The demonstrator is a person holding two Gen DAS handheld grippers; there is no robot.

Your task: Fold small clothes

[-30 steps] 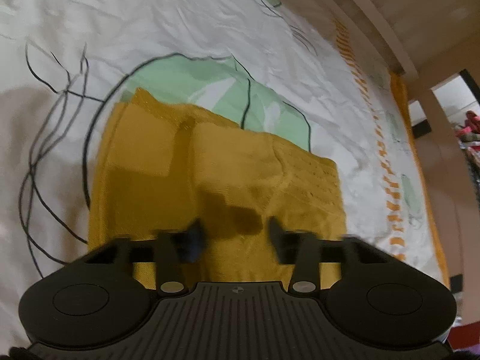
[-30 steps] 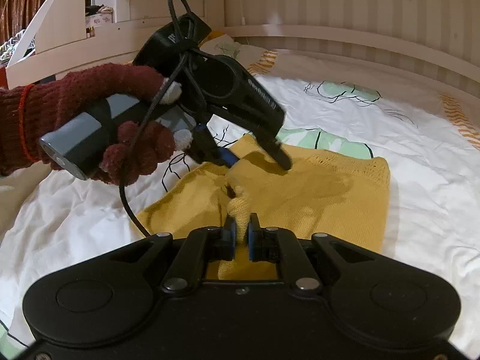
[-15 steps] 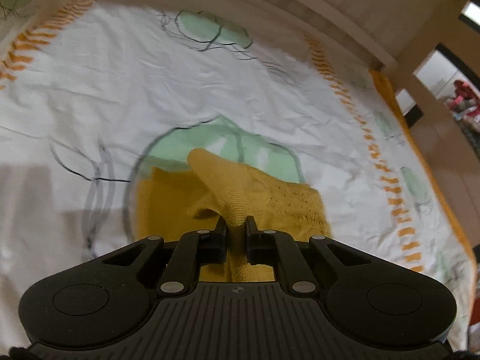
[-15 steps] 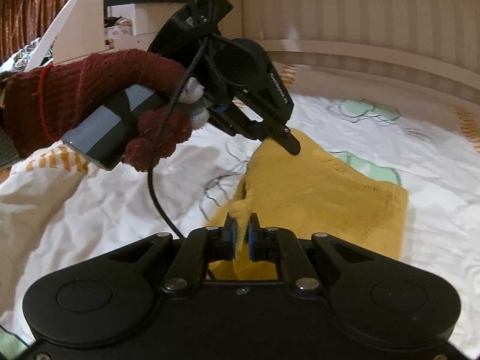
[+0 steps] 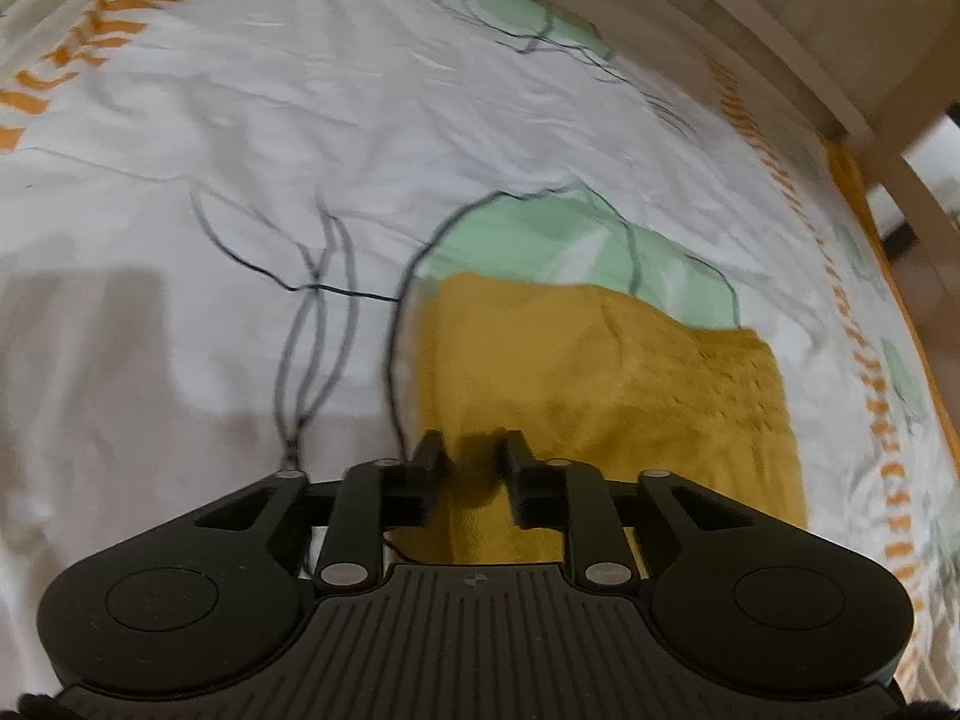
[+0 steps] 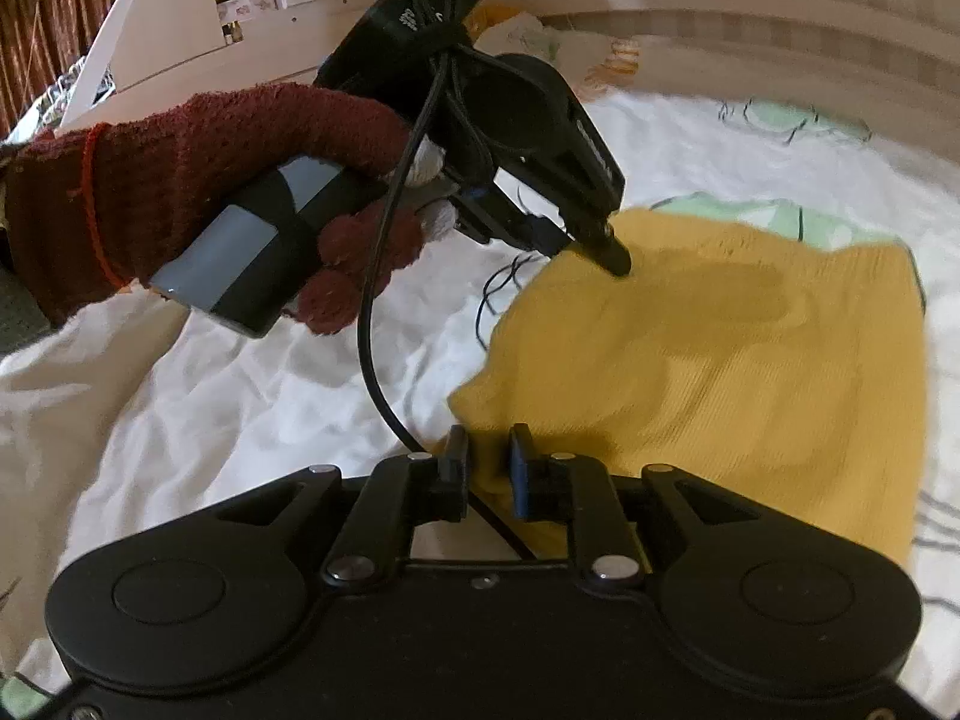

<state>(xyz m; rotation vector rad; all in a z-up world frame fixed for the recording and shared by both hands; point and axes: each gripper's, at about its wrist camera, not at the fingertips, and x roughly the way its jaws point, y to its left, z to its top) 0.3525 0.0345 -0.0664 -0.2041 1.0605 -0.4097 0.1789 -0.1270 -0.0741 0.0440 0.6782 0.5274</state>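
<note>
A mustard-yellow knitted garment (image 5: 606, 384) lies folded flat on the white printed bedsheet (image 5: 240, 120); it also shows in the right wrist view (image 6: 738, 360). My left gripper (image 5: 471, 450) hovers over its near left edge, fingers slightly apart with nothing between them. In the right wrist view the left gripper (image 6: 594, 252) is held by a red-gloved hand (image 6: 198, 192) above the garment's far left corner. My right gripper (image 6: 487, 450) is over the garment's near left corner, fingers a little apart, holding nothing.
A wooden bed rail (image 5: 780, 42) runs along the far side of the bed. The sheet has green leaf prints (image 5: 540, 234) and orange dashed borders (image 5: 870, 360). Furniture and a curtain (image 6: 48, 30) stand beyond the bed at the left. A black cable (image 6: 372, 324) hangs from the left gripper.
Both grippers were shut on lifted garment edges half a second ago. They have laid the fabric down flat and opened, letting go.
</note>
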